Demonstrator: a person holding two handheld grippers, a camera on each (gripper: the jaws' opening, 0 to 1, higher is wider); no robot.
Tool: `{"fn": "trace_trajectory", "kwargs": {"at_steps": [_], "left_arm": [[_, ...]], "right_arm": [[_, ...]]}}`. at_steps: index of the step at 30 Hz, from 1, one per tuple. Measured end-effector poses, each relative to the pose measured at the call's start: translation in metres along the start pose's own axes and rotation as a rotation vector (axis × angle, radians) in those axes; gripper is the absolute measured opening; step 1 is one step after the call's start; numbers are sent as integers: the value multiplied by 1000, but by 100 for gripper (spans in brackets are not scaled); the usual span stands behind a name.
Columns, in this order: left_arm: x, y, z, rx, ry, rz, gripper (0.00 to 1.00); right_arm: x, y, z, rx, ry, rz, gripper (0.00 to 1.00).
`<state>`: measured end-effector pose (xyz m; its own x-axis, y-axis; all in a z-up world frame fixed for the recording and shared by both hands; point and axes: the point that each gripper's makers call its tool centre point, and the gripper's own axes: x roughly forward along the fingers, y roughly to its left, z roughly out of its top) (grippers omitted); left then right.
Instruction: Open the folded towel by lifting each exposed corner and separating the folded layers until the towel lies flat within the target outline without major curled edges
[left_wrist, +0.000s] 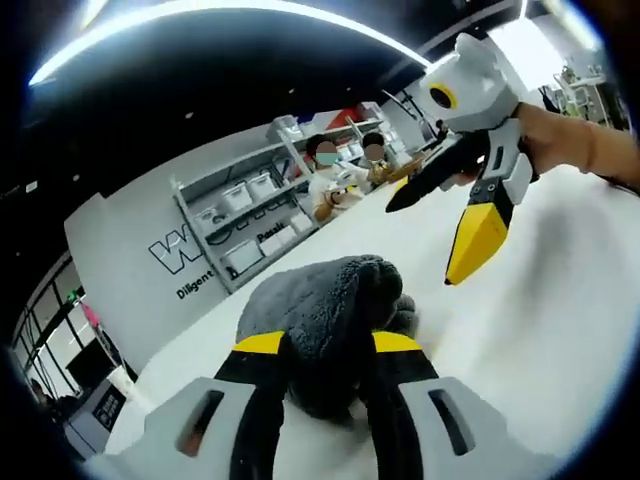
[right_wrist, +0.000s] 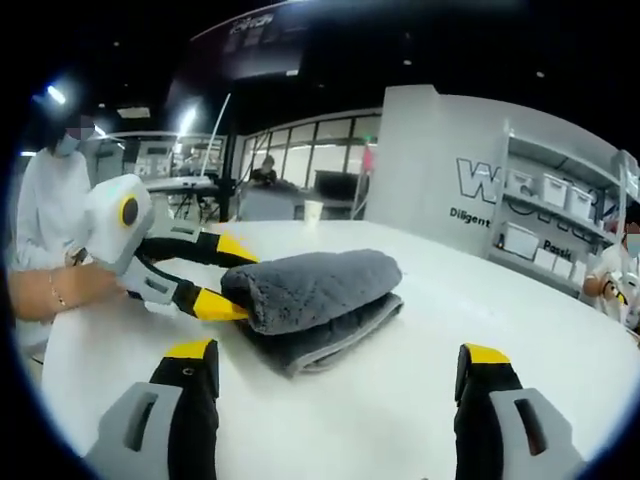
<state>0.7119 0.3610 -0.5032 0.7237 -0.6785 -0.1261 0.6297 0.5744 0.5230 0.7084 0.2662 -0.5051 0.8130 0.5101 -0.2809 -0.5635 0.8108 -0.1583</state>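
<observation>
Gripped between left gripper (left_wrist: 328, 345) fingers: folded grey towel (right_wrist: 315, 300), on white tabletop (right_wrist: 420, 400). Right gripper (right_wrist: 338, 368) fingers spread wide, towel just beyond.

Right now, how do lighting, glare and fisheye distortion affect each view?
Left gripper view: ceiling light strip bows strongly, table glares white, towel stays readable. Right gripper view: even light, soft shadow under towel, shelves bend near the edge.

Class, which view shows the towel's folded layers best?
The right gripper view: the towel lies side-on on the table, its stacked layers distinct. In the left gripper view the towel is a close bunch between the left gripper's jaws.
</observation>
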Motion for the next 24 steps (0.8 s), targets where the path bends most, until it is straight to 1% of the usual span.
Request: {"fn": "trace_trajectory", "kwargs": {"at_steps": [2,5,6,7,9,10,12,13,15,16,19,22,24], "left_arm": [[1,-1,2,-11,-11,-12,23],[1,3,2,-72,-27,-12,19],[1,2,7,-114,-40,-16,18],[0,4,8,-170,-43,-18,16],[-6,16,-5,-237,-30,-15,15],[0,15,-2,-270,-35,-24,15],[1,18,0,-322,-54,-14,13],[0,16,-1,-348,-61,-11,12],[-6,25,1,-378,-89,11,10],[-9,24,1,-399,-97,14,9],[-12,34,-3,-487,-116,39,8],[-17,40,-4,-617,-151,44,8],[-19,43,-7,-693,-160,48,8]], "right_arm": [[0,0,0,2,-1,1,98],[0,1,-1,-1,4,4,98],[1,2,-1,-2,5,4,98],[1,2,-1,-2,6,4,98],[1,2,-2,-2,6,5,98],[1,2,-2,-1,6,5,98],[1,2,-2,-1,6,5,98],[1,2,-2,-1,7,5,98],[1,2,-2,-3,9,6,98],[2,3,-2,-4,9,8,98],[2,4,-3,-10,15,9,98],[2,4,-3,-10,16,11,98],[2,4,-3,-10,16,11,98]]}}
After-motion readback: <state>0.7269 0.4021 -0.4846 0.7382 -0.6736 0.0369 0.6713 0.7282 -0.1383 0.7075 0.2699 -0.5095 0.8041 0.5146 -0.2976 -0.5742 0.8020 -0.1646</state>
